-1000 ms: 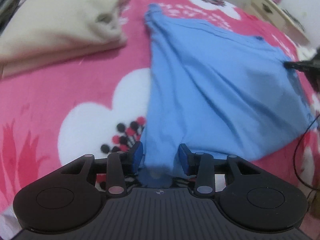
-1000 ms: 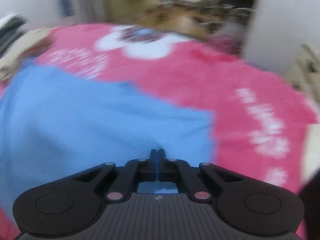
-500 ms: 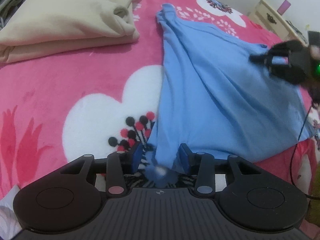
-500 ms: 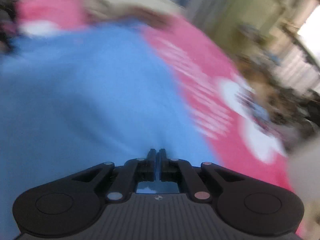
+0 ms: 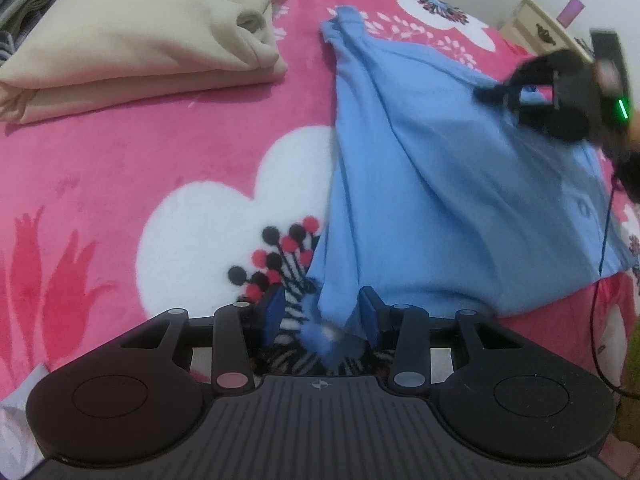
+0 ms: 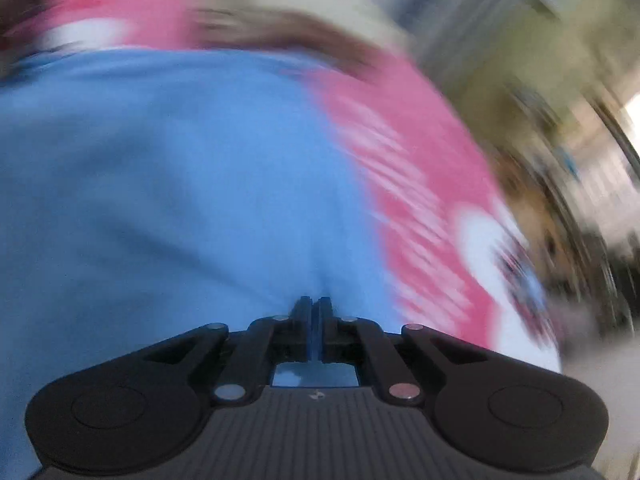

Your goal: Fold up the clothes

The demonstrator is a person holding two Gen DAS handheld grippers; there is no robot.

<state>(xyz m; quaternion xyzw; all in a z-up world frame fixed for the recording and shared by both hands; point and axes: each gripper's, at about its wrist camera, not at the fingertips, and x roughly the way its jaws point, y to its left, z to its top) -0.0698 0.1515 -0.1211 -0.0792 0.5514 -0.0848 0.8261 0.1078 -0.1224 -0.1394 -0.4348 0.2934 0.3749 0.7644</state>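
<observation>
A light blue shirt point(image 5: 440, 184) lies spread on a pink flowered blanket point(image 5: 160, 140). My left gripper point(image 5: 321, 312) stands open low over the blanket. A bunched corner of the shirt with a white button hangs between its blue pads, leaving a gap on the left side. In the left wrist view my right gripper point(image 5: 482, 94) is at the upper right, pinching the shirt's far edge and lifting it. The right wrist view is blurred. There the right gripper point(image 6: 315, 304) is shut with blue cloth in it, and the shirt point(image 6: 160, 200) fills the left half.
A folded cream garment point(image 5: 132, 40) rests on the blanket at the back left. A pale bedside cabinet point(image 5: 536, 28) stands beyond the bed at the upper right. A black cable point(image 5: 604, 240) hangs down along the right edge.
The right gripper has come in from the right edge and moved left over the shirt with its edge, rolling as it went. The left gripper has stayed put.
</observation>
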